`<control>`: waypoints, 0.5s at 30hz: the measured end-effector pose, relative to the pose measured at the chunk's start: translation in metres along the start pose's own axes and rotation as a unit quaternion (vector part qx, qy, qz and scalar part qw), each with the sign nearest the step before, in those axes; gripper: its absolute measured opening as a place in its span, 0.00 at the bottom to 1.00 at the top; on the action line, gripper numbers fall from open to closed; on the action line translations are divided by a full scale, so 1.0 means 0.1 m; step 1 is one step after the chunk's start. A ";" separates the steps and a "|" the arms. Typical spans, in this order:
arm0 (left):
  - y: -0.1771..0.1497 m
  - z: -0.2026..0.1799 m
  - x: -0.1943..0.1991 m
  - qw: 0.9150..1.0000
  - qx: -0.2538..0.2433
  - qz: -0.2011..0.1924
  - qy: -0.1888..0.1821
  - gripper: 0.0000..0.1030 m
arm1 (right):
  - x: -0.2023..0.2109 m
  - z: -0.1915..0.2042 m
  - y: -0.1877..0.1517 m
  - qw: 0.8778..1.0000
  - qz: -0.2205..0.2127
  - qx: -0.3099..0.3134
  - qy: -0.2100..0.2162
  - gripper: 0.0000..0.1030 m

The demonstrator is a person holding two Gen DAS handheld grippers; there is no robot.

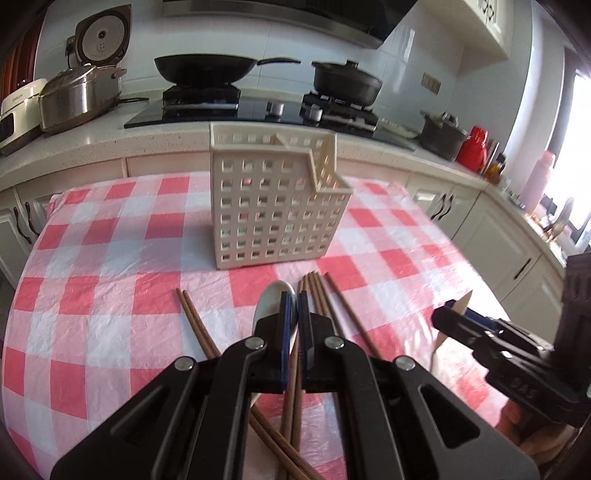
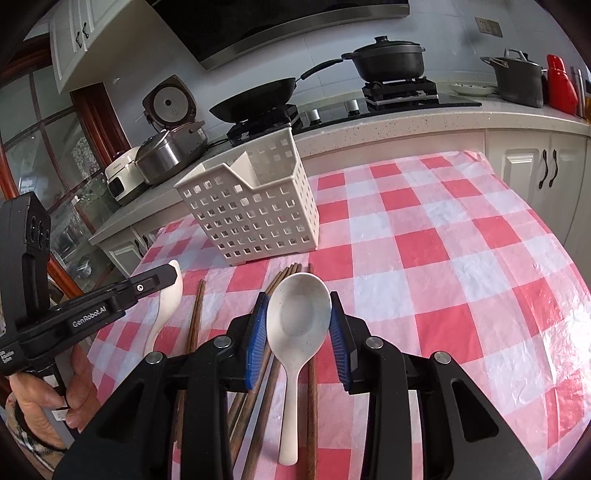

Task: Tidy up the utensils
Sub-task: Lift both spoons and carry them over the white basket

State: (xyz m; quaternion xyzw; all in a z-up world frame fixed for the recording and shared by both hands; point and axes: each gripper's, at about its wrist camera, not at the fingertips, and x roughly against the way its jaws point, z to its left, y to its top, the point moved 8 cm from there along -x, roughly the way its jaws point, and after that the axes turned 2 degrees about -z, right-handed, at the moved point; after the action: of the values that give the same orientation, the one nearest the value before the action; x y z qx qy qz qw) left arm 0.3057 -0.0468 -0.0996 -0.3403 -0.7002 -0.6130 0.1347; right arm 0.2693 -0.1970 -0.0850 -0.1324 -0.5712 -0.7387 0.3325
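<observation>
Left gripper (image 1: 293, 308) clamped on spoon (image 1: 275, 301); right gripper (image 2: 299, 319) pinching second spoon (image 2: 301, 314). Advice: keep both level, clear chopsticks (image 2: 194, 325), lower into basket (image 2: 255, 218).

A pale speckled stone countertop (image 1: 177, 142) is running along the back of the kitchen, with cream panelled cabinet doors (image 2: 517, 166) sitting under it. A black glass gas hob (image 1: 229, 110) is lying on that countertop, and a dark steel range hood (image 2: 295, 26) is hanging above. White glossy wall tiles (image 1: 417, 55) are covering the wall behind. Strong daylight is pouring through a bright window (image 1: 576, 155) at the right of the left wrist view. A red-brown wooden framed glass door (image 2: 55, 155) is standing at the left of the right wrist view. A pink and white checked plastic cloth (image 2: 443, 240) is covering the desk.
</observation>
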 end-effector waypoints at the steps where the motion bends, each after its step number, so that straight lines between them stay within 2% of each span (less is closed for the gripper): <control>1: 0.04 0.01 0.04 1.000 0.004 -0.005 -0.005 0.04 | 0.02 0.02 0.04 1.000 -0.007 0.005 -0.002 0.31; 8: 0.29 0.02 0.28 0.999 0.011 -0.044 -0.024 0.04 | 0.11 0.16 0.29 0.999 -0.040 0.036 -0.011 0.31; 15: 0.68 -0.04 0.43 0.994 0.003 -0.103 -0.033 0.04 | 0.08 0.28 0.59 0.996 -0.063 0.056 -0.016 0.31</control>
State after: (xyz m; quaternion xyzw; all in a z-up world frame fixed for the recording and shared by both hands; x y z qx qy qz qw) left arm 0.3166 -0.0363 -0.0208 -0.2858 -0.7374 -0.6101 0.0484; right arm 0.2957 -0.1807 -0.0271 -0.0889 -0.6242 -0.7229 0.2827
